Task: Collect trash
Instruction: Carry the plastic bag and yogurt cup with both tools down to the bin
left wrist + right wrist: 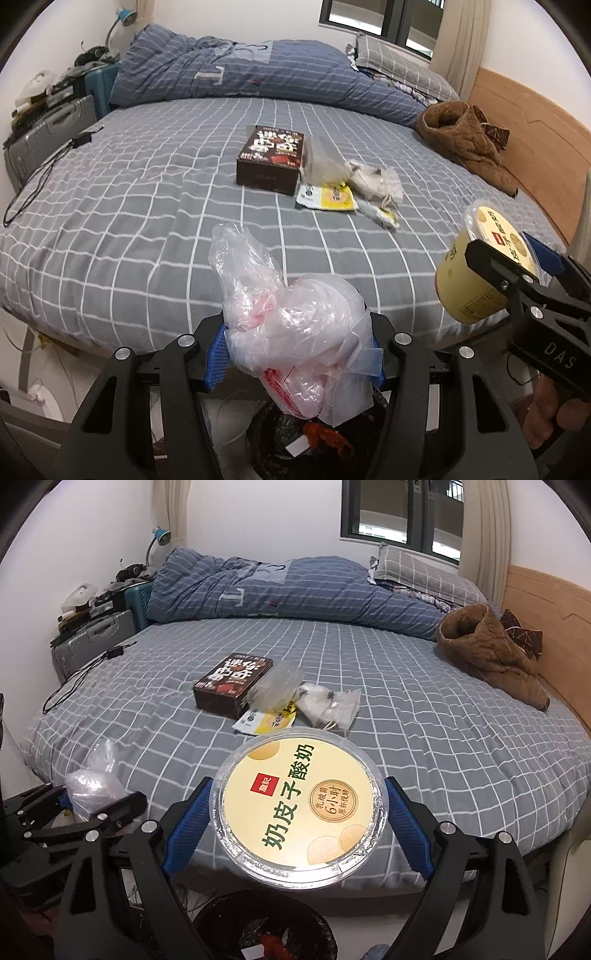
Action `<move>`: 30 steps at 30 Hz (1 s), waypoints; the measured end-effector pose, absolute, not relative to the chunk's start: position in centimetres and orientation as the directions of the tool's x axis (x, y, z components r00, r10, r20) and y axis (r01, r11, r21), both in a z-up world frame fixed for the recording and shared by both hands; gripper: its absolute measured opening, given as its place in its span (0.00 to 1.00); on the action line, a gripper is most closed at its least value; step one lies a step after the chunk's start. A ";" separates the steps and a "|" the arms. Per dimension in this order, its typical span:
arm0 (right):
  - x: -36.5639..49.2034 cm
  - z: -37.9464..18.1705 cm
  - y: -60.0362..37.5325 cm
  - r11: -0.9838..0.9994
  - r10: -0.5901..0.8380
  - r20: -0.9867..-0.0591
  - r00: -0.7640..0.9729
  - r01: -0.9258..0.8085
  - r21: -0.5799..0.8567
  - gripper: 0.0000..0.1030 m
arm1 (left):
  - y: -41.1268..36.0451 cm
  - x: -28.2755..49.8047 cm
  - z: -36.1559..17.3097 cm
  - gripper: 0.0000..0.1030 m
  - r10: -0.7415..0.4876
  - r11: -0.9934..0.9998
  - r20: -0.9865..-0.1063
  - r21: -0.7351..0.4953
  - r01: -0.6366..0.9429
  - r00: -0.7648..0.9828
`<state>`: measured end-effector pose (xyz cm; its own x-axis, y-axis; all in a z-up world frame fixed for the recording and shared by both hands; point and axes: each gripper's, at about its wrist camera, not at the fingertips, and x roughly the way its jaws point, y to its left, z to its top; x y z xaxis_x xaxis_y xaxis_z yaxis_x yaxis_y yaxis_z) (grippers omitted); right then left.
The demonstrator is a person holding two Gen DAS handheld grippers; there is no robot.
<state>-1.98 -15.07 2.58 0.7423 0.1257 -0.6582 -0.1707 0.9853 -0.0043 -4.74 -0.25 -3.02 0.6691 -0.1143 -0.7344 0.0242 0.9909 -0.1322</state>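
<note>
Bottom of left wrist frame: left gripper point(295, 354), blue fingers point(216, 360) pinching a crumpled plastic bag point(295, 325) above a black bin point(314, 443). Lower centre of right wrist frame: right gripper point(297, 812), fingers point(184, 830) clamped on a yellow yogurt cup point(299, 808), lid facing the camera. Mid-frame on the bed point(129, 221): dark box point(271, 158), clear wrapper point(323, 158), yellow-white packet point(327, 197), white tissue point(376, 181), all clustered and touching. Far right: brown jacket point(465, 144).
</note>
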 end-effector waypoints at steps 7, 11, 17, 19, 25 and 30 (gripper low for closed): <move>-4.1 2.1 -14.5 0.983 0.134 -0.674 0.726 -0.182 0.000 0.83 | 0.1 -6.7 -3.3 0.55 -0.116 0.990 -0.739 -0.143 0.014 0.663; -5.2 1.8 -14.3 0.982 0.139 -0.682 0.718 -0.191 -0.001 0.83 | 0.1 -7.9 -3.7 0.55 -0.117 0.989 -0.749 -0.148 0.007 0.653; -6.8 1.2 -14.0 0.980 0.143 -0.698 0.702 -0.199 0.001 0.83 | 0.0 -9.6 -4.3 0.55 -0.114 0.989 -0.759 -0.145 0.004 0.641; -7.3 1.0 -14.0 0.980 0.146 -0.704 0.695 -0.201 0.005 0.83 | 0.0 -10.1 -4.5 0.55 -0.113 0.989 -0.763 -0.145 0.002 0.636; -8.8 0.8 -14.0 0.979 0.144 -0.710 0.689 -0.204 0.001 0.83 | 0.0 -11.5 -4.9 0.55 -0.108 0.990 -0.773 -0.143 -0.006 0.625; -9.9 0.9 -14.2 0.979 0.149 -0.712 0.686 -0.203 0.009 0.83 | 0.3 -12.6 -4.8 0.55 -0.106 0.989 -0.777 -0.147 -0.016 0.621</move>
